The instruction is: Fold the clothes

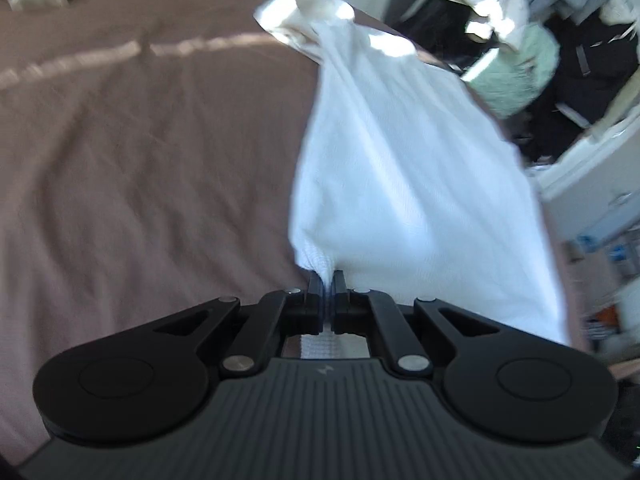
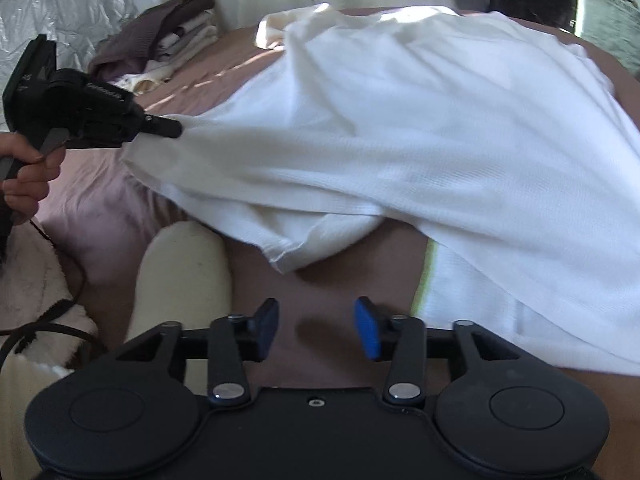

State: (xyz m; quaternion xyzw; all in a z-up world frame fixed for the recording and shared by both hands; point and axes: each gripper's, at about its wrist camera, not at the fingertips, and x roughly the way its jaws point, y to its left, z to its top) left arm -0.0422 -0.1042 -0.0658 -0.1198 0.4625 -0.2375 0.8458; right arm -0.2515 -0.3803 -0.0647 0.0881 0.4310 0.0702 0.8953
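Holding: left gripper (image 1: 327, 280) is clamped on a corner of the white garment (image 1: 400, 168), hem bunched between its pads.
Free tool: right gripper (image 2: 316, 328) has its jaws apart with nothing between them, hovering over bare bedspread (image 2: 332, 288) just short of the garment's near hem.
Garment position: white garment lies on the brown bedspread, far part resting flat, near-left corner lifted and pulled taut by the left gripper; a loose hem corner (image 2: 280, 264) droops toward the right gripper.
Landmark notes: pile of folded clothes (image 2: 176, 40) sits beyond the garment, near the wall; a pale cushion (image 2: 180, 280) sits beside the loose hem corner.
Handling judgement: light, soft knit; it drapes, stretches and wrinkles readily, not slippery, not fragile.
Grasp judgement: pinch at the hem edge or a corner, through both layers; the drooping corner looks the best hold for the right gripper.
Risk: uneven pull would skew the fold.
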